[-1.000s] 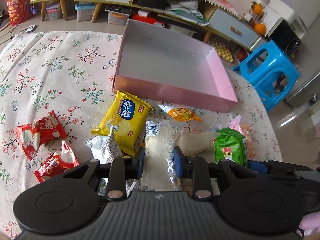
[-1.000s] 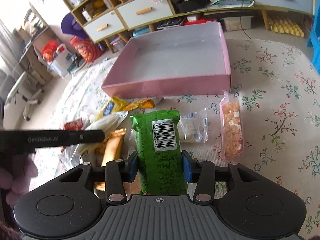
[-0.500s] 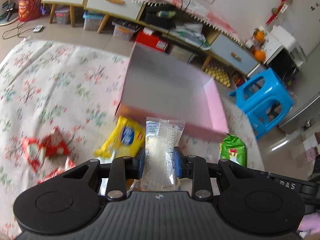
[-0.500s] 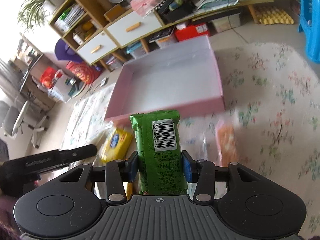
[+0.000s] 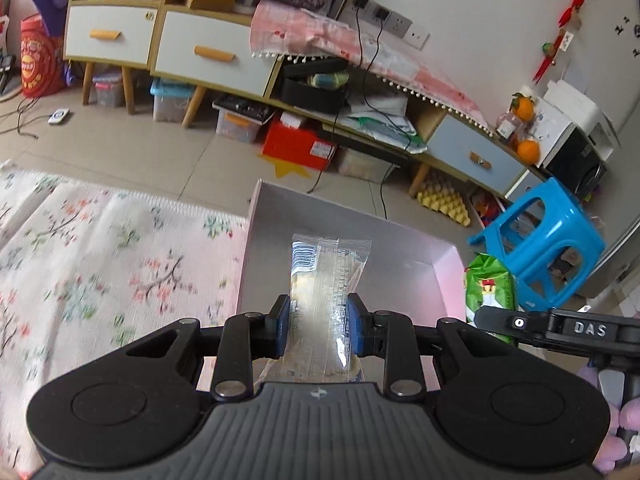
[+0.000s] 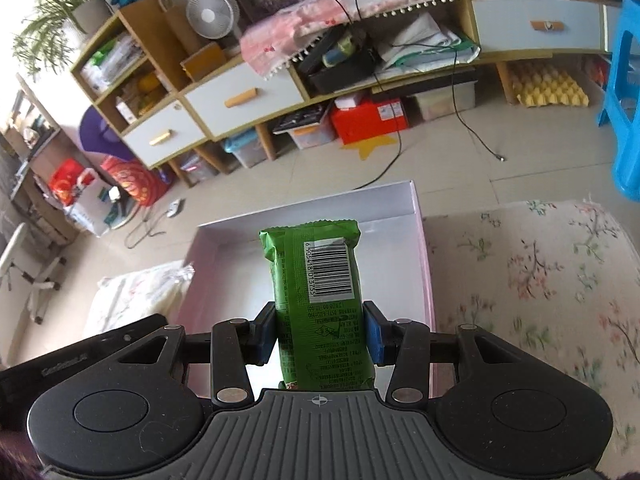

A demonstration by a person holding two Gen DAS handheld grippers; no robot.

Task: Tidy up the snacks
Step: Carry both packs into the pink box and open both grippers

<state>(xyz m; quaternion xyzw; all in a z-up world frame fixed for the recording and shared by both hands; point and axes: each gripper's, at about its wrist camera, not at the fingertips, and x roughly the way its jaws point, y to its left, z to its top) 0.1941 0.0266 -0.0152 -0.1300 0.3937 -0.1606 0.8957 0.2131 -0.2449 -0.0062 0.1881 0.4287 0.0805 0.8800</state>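
Left wrist view. Flowered cloth [image 5: 100, 280] over the tabletop at left, blurred. Pink box [image 5: 450, 276] right of it, open top, pale grey inside, pink walls. Left hand-held gripper [image 5: 319, 320] over the box's near part, blue pads pinching a clear packet [image 5: 326, 280] with a pale snack inside and a blue barcode strip at the top end — packet upright between the pads, off the tabletop. Further right, green packet [image 5: 488, 288] seen past the box's right wall, with the black side of the other gripper across its lower part. Blue stool [image 5: 548, 240] on the floor beyond, low cabinet [image 5: 208, 56] along the wall.

Right wrist view. At far left, black casing of the left gripper at the lower edge, white cloth edge above it. Pink box [image 6: 424, 248] in the middle, its floor bare where visible. Right hand-held gripper [image 6: 320, 330] over the box's near part, pads pinching the green packet [image 6: 316, 280] at its sides — barcode facing the camera, packet standing up along the fingers, held clear of the box floor. Flowered cloth [image 6: 540, 280] to the right of the box, blue stool [image 6: 624, 120] at the frame edge.
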